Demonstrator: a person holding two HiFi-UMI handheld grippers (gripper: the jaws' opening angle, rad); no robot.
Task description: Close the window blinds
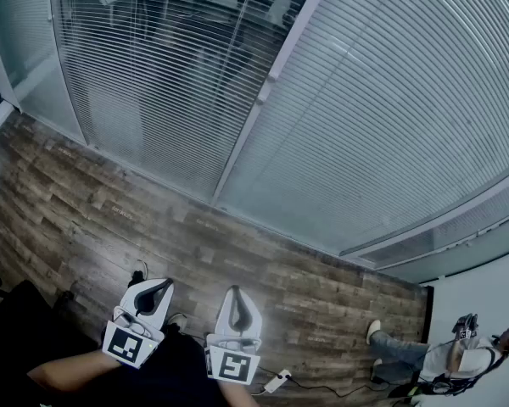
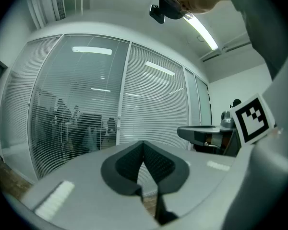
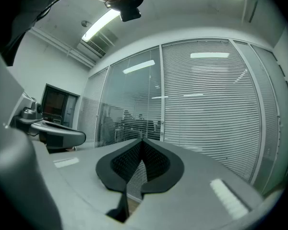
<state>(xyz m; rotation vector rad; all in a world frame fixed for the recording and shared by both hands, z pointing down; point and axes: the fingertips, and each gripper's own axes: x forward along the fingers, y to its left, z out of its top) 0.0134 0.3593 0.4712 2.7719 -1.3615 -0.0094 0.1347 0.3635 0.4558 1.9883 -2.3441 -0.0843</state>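
A glass wall carries two slatted blinds. The left blind has its slats partly open, and people and furniture show through it. The right blind looks closed and opaque. Both grippers are held low and level, well back from the glass. My left gripper is shut with nothing in it, its tips meeting in the left gripper view. My right gripper beside it is also shut and empty. The see-through blind and the closed blind both lie ahead of it.
A white frame post divides the two panes. Wood-pattern floor runs up to the glass. A person sits on the floor at the lower right. A white power strip with a cable lies near my feet.
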